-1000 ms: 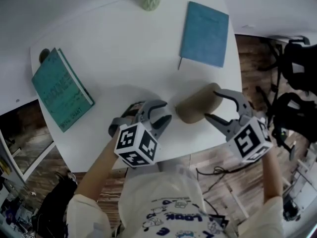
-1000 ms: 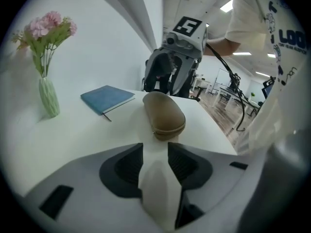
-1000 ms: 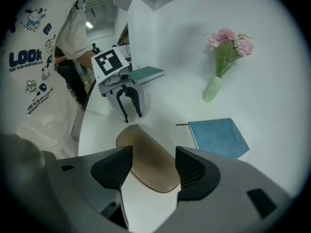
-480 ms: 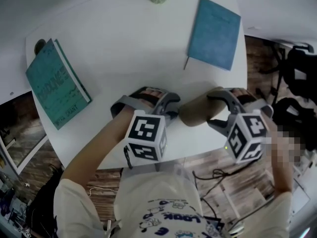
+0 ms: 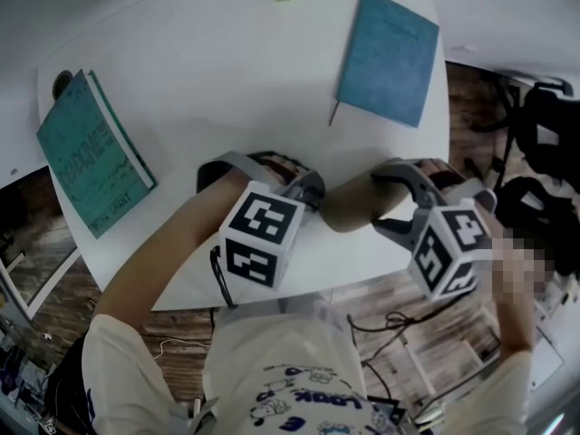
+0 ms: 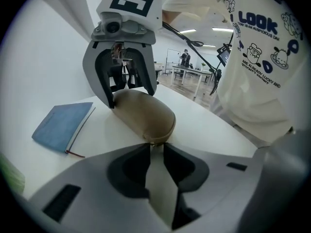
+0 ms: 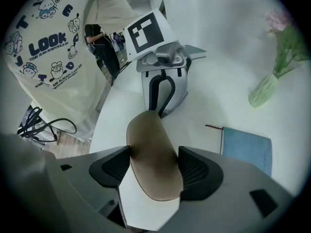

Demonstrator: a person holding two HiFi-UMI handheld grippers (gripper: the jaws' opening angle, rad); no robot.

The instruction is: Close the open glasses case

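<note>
Right fingers (image 7: pixel 200 173): wide, pads against both flanks of glasses case (image 7: pixel 151 164), holding it. Left fingers (image 6: pixel 127 174): narrow, just been closing. Tips flank seam at case's near end; pinch unconfirmed. Right gripper (image 7: pixel 154 152) over one end, left gripper (image 6: pixel 155 147) at other. Case lies flat on worktop (image 5: pixel 227 89) near front edge; lid looks down. Assessment: light, stiff shell, smooth rounded flanks, likely slippery. Take across mid-width, press at seam. Blue notebook (image 5: pixel 388 54) well apart.
</note>
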